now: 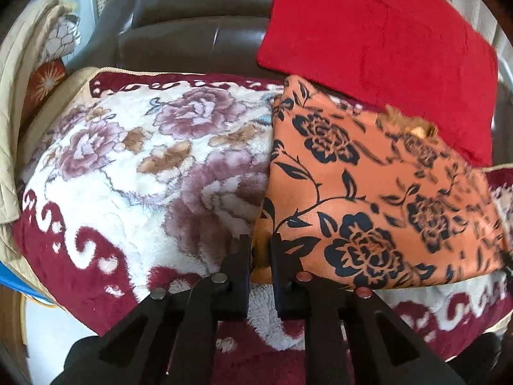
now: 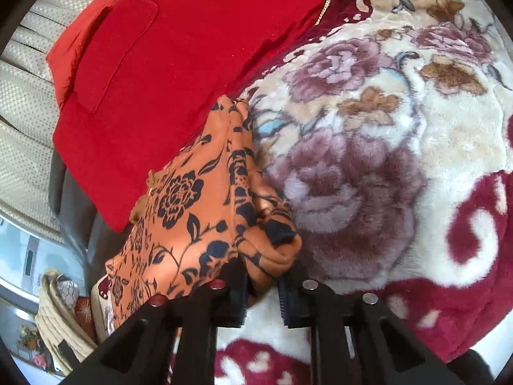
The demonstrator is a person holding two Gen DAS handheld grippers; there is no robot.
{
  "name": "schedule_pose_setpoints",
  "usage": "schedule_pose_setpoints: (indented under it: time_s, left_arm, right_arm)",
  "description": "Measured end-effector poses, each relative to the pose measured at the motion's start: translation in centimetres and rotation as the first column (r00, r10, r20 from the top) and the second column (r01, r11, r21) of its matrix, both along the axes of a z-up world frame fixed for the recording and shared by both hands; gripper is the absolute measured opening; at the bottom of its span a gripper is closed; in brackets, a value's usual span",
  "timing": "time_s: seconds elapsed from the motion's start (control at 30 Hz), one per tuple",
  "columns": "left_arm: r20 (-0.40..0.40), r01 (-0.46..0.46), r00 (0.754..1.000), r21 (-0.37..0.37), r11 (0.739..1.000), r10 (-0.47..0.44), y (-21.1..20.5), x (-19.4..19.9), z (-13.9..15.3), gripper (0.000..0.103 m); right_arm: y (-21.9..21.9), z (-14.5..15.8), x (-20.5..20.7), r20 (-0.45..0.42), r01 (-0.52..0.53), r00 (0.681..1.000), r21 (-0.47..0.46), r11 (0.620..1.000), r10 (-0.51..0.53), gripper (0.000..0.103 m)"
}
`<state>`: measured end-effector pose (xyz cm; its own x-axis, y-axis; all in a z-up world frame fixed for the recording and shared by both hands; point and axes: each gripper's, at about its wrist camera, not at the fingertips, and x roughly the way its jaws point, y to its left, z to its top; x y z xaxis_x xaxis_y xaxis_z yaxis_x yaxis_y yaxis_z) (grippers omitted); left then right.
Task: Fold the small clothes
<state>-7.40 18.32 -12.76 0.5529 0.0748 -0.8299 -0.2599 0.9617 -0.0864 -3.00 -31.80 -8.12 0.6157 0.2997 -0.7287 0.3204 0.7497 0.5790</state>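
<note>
While both grippers work the same garment, the scene reads thus:
Garment: the orange floral cloth (image 1: 368,192) lies on the plush floral blanket (image 1: 128,160), just near of the red cushion (image 1: 384,48).
Left gripper (image 1: 260,243): fingers nearly together, pinching the cloth's near left corner.
Right gripper (image 2: 263,276): fingers partly apart, a bunched fold of the cloth between them (whether the pads press it cannot be told).
Progress: the cloth looks folded into a rough rectangle; squaring the edges and any last fold remain.
</note>
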Motion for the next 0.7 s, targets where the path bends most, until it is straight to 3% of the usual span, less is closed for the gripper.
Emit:
schedule_pose_setpoints:
  time_s: [0.07,0.1,0.13,0.23,0.3,0.43,0.47,0.5,0.53,0.57,0.6,0.67,0.7]
  left_arm:
    - [0.012,-0.034,0.999,0.031,0.999,0.033,0.6,-0.4,1.0,0.038]
    - [0.022,-0.05,0.999,0.039,0.998,0.049,0.8,-0.5,1.3,0.059]
    - [0.041,-0.063,0.997,0.035,0.997,0.061,1.0,-0.5,1.8,0.071]
    - [0.08,-0.034,0.996,0.004,0.999,0.034,1.2,1.3,2.7,0.073]
    - [0.09,-0.008,0.996,-0.019,1.0,0.01,1.1,3.8,2.8,0.073]
    - [0.061,0.027,0.998,-0.061,0.998,-0.023,1.0,9.4,2.5,0.073]
    - [0.054,0.03,0.998,-0.051,0.998,-0.027,0.9,10.8,2.3,0.073]
    - [0.053,0.047,0.998,-0.046,0.998,-0.045,0.9,12.1,2.0,0.073]
    - [0.041,0.064,0.997,-0.037,0.997,-0.062,1.0,13.5,1.5,0.056]
    - [0.004,0.041,0.999,-0.009,0.999,-0.041,1.2,14.5,0.9,0.036]
    - [-0.045,-0.012,0.999,0.005,1.0,0.012,2.1,15.5,0.1,0.008]
    - [-0.058,-0.087,0.995,-0.071,0.994,0.083,4.1,15.9,-0.8,0.012]
    - [-0.075,-0.125,0.99,-0.052,0.991,0.121,4.7,15.8,-0.9,0.012]
  right_arm:
    - [-1.5,1.0,-1.0,0.013,0.041,0.999,-0.026,0.999,-0.041,0.068]
    - [-2.1,1.6,-1.1,0.039,0.045,0.998,-0.021,0.999,-0.044,0.068]
    - [-2.7,2.6,-0.5,0.063,0.027,0.998,-0.023,0.999,-0.026,0.068]
    - [-2.9,3.7,3.0,0.089,-0.055,0.994,-0.028,0.998,0.057,0.068]
    - [-2.5,3.1,7.7,0.08,-0.15,0.986,0.0,0.989,0.15,0.068]
    - [-1.3,0.2,14.9,-0.029,-0.256,0.966,0.03,0.966,0.257,0.067]
    - [-0.8,-0.1,15.6,-0.038,-0.279,0.959,0.02,0.96,0.28,0.065]
    - [-0.1,0.0,16.4,-0.046,-0.305,0.952,-0.034,0.952,0.303,0.045]
    - [0.2,-0.1,16.8,-0.079,-0.304,0.952,-0.093,0.948,0.297,0.022]
    - [-0.1,-0.6,17.0,-0.099,-0.282,0.957,-0.109,0.953,0.272,0.016]
    - [-1.0,-1.1,17.0,-0.101,-0.227,0.971,-0.087,0.97,0.218,0.016]
    - [-2.1,-1.2,16.3,-0.096,-0.147,0.986,-0.093,0.985,0.138,0.016]
    - [-2.4,-1.1,15.8,-0.089,-0.122,0.99,-0.095,0.988,0.114,0.029]
